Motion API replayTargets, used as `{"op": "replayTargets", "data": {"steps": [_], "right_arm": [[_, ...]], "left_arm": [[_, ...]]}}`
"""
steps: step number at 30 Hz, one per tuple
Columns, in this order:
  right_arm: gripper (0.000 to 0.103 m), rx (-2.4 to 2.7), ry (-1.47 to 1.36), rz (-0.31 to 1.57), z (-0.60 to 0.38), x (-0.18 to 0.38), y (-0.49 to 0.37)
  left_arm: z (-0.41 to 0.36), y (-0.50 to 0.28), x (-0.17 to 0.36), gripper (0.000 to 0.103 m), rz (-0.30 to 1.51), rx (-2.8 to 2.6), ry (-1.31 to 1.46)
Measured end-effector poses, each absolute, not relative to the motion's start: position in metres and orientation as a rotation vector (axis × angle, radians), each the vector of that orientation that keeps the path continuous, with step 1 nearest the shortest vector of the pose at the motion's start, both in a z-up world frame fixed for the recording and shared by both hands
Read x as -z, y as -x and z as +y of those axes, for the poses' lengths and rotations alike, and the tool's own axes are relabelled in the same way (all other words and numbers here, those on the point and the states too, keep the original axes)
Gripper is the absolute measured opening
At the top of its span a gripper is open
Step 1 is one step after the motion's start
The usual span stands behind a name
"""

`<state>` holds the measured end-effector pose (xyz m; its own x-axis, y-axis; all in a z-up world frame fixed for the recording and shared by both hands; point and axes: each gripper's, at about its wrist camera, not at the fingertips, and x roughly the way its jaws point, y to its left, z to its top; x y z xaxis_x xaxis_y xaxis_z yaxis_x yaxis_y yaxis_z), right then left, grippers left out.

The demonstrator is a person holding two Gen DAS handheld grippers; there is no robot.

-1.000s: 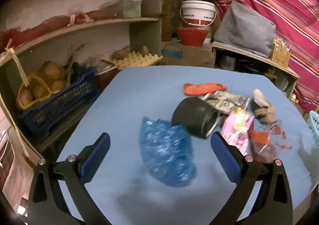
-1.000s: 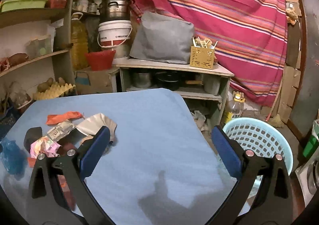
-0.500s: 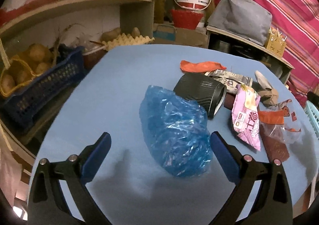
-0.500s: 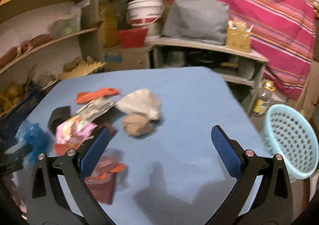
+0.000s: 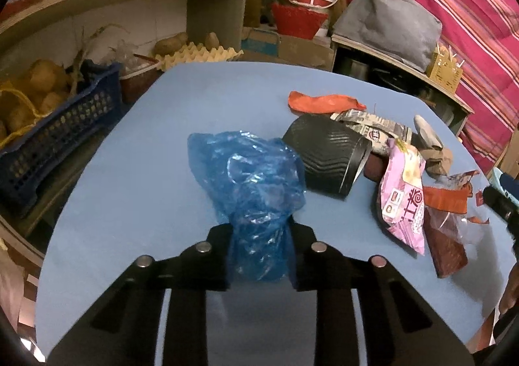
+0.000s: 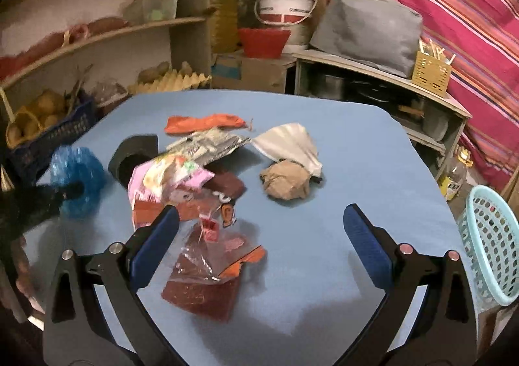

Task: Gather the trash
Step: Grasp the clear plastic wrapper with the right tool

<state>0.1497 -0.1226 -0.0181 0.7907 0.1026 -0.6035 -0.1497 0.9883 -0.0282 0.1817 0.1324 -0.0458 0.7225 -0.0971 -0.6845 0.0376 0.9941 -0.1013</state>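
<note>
My left gripper is shut on a crumpled blue plastic bag on the blue table; the bag also shows in the right wrist view. Beside it lie a black ribbed cup on its side, a pink snack wrapper, an orange wrapper, a silver wrapper, a white paper piece, a brown paper ball and a clear torn wrapper over a dark red packet. My right gripper is open and empty above the torn wrapper.
A light blue mesh basket stands off the table's right edge. Shelves with a dark blue crate of potatoes and an egg tray lie to the left. A low shelf with a grey bag stands behind.
My left gripper moved forward and closed on the blue bag. My right gripper swung left and down toward the trash pile.
</note>
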Motion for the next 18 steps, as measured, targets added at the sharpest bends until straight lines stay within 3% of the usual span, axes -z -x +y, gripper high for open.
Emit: {"op": "replayTargets", "data": {"steps": [5, 10, 18], "right_arm": [[0.090, -0.149, 0.131, 0.670, -0.112, 0.028, -0.151], [0.063, -0.160, 0.149, 0.706, -0.107, 0.037, -0.159], [0.033, -0.191, 0.075, 0.739, -0.117, 0.036, -0.169]], "left_arm": [[0.133, -0.178, 0.038, 0.023, 0.729, 0.069, 0.088], [0.134, -0.176, 0.034, 0.023, 0.714, 0.051, 0.091], [0.131, -0.176, 0.027, 0.023, 0.693, 0.021, 0.084]]}}
